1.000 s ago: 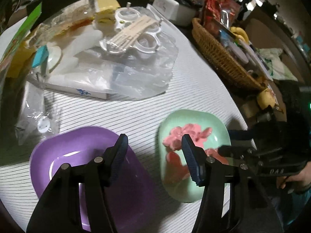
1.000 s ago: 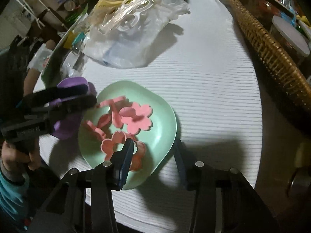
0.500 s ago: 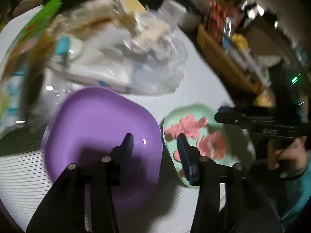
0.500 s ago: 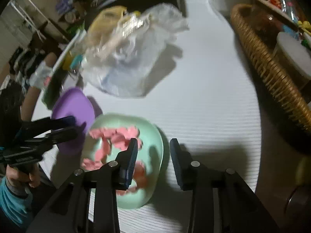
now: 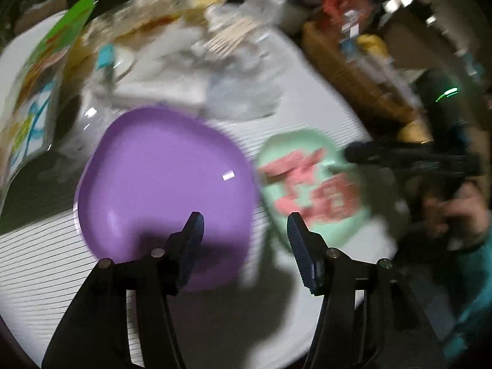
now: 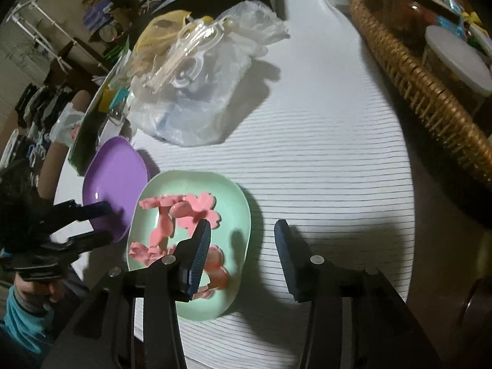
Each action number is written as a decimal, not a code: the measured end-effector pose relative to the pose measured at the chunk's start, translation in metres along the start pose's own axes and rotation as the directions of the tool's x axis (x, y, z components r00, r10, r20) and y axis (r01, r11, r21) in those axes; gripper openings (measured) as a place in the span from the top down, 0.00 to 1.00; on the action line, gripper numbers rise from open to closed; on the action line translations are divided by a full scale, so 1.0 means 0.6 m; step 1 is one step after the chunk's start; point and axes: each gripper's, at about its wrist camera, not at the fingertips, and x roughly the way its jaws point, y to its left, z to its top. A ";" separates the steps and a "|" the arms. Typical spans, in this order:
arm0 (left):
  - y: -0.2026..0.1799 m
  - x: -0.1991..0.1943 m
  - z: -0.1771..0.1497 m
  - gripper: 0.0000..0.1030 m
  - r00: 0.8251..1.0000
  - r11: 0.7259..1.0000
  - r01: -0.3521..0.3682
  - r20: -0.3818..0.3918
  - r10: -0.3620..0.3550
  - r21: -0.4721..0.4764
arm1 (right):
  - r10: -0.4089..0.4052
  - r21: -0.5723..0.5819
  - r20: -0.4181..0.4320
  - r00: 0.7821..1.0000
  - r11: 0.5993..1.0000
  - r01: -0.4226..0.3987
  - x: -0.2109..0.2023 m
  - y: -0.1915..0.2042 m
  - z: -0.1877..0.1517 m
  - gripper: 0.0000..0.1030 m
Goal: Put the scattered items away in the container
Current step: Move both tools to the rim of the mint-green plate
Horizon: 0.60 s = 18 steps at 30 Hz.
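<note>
A mint-green dish (image 6: 236, 203) holds several pink flower-shaped pieces (image 6: 200, 212). A purple dish (image 5: 160, 169), with nothing in it, stands just left of it. My left gripper (image 5: 245, 218) is open and holds nothing; it hovers over the purple dish's right edge, near the gap between the two dishes. My right gripper (image 6: 243, 226) is over the green dish's right rim with its jaws opening. One of its fingers is above the pink pieces, the other above the cloth, and nothing is pinched. Each view shows the other gripper (image 5: 399, 156) (image 6: 89, 224) from the side.
A clear plastic bag (image 6: 209, 92) with white rings and wooden sticks lies behind the dishes. A wicker basket (image 6: 424, 92) full of jars lines the right side. A green printed box (image 5: 40, 92) stands at the left. The striped tablecloth (image 6: 323, 169) stretches between bag and basket.
The left gripper has slid from above the green dish's left edge to the purple dish's right edge. The right gripper's jaws narrowed, then widened, staying over the green dish's rim.
</note>
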 end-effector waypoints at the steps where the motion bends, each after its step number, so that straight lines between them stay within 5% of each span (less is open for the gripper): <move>1: 0.006 0.007 -0.002 0.48 1.000 1.000 0.011 -0.018 -0.011 -0.008 | -0.003 -0.009 -0.007 1.000 1.000 0.002 0.003 0.003 0.000 0.56; 10: 0.043 -0.015 -0.067 0.43 0.994 0.978 0.081 -0.060 -0.094 -0.193 | -0.002 -0.037 -0.035 0.999 0.999 0.001 0.016 0.011 -0.001 0.56; 18: -0.001 -0.018 -0.100 0.40 0.985 0.961 0.097 -0.111 -0.129 -0.258 | 0.021 -0.028 -0.041 0.999 0.999 -0.022 0.015 0.004 -0.006 0.56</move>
